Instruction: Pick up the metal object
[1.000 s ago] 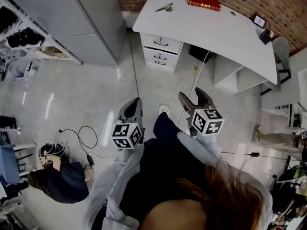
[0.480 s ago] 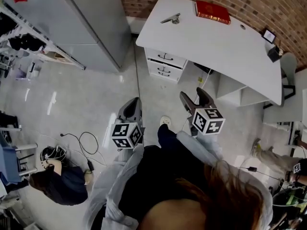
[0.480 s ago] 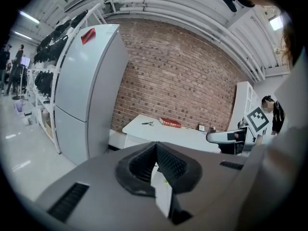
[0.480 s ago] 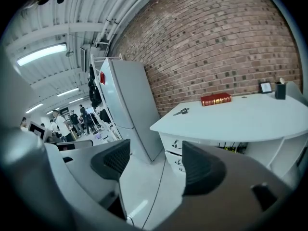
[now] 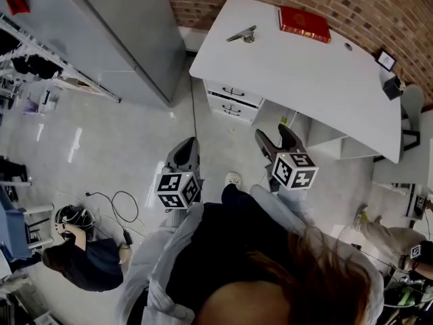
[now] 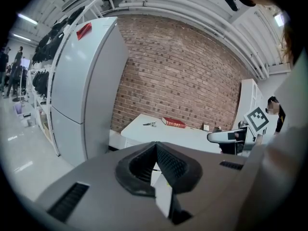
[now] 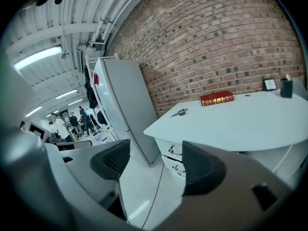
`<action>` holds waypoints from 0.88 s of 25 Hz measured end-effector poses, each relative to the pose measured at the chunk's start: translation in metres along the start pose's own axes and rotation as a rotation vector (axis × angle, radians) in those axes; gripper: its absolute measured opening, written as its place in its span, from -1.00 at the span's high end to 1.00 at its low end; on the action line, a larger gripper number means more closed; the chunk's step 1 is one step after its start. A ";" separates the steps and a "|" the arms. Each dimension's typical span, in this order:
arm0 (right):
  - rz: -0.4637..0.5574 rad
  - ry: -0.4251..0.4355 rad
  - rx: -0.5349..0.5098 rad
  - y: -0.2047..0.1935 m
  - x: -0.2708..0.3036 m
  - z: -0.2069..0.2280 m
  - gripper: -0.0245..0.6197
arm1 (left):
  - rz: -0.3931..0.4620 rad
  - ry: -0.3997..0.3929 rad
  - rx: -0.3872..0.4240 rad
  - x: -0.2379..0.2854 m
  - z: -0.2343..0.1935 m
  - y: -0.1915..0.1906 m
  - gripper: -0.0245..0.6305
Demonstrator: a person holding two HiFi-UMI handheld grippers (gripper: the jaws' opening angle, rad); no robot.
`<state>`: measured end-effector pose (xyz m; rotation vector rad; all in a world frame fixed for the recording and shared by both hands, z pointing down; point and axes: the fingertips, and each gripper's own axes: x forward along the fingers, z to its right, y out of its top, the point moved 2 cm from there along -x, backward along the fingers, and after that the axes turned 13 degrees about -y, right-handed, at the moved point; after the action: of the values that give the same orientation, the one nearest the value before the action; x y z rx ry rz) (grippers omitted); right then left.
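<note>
A small metal object [image 5: 243, 34] lies near the far left corner of the white desk [image 5: 318, 73], also seen in the left gripper view [image 6: 150, 124] and the right gripper view [image 7: 179, 112]. Both grippers are held over the floor, well short of the desk. My left gripper [image 5: 187, 147] has its jaws pressed together with nothing between them. My right gripper [image 5: 276, 137] stands open and empty, its pads [image 7: 202, 167] spread wide.
A red book [image 5: 304, 24] lies on the desk near the brick wall. Drawers [image 5: 233, 100] sit under the desk's left end. A tall grey cabinet [image 5: 115, 32] stands left of the desk. A crouching person [image 5: 84, 259] and cables [image 5: 115, 202] are on the floor at left.
The view has shifted toward the desk, which now sits slightly lower and larger in the head view. Both grippers keep the same pose and jaw state.
</note>
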<state>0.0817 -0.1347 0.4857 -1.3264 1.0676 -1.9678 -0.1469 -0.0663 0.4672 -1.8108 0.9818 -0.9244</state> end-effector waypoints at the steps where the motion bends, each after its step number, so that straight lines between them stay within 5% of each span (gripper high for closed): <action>1: 0.004 -0.001 0.006 0.004 0.004 0.001 -0.15 | -0.002 -0.002 0.003 0.005 -0.002 0.001 0.88; 22: 0.005 -0.016 0.073 0.015 0.042 0.020 -0.15 | -0.006 -0.015 0.015 0.051 -0.025 0.003 0.88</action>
<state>0.0848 -0.1815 0.4982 -1.2971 0.9817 -1.9704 -0.1482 -0.1208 0.4835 -1.8070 0.9584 -0.9186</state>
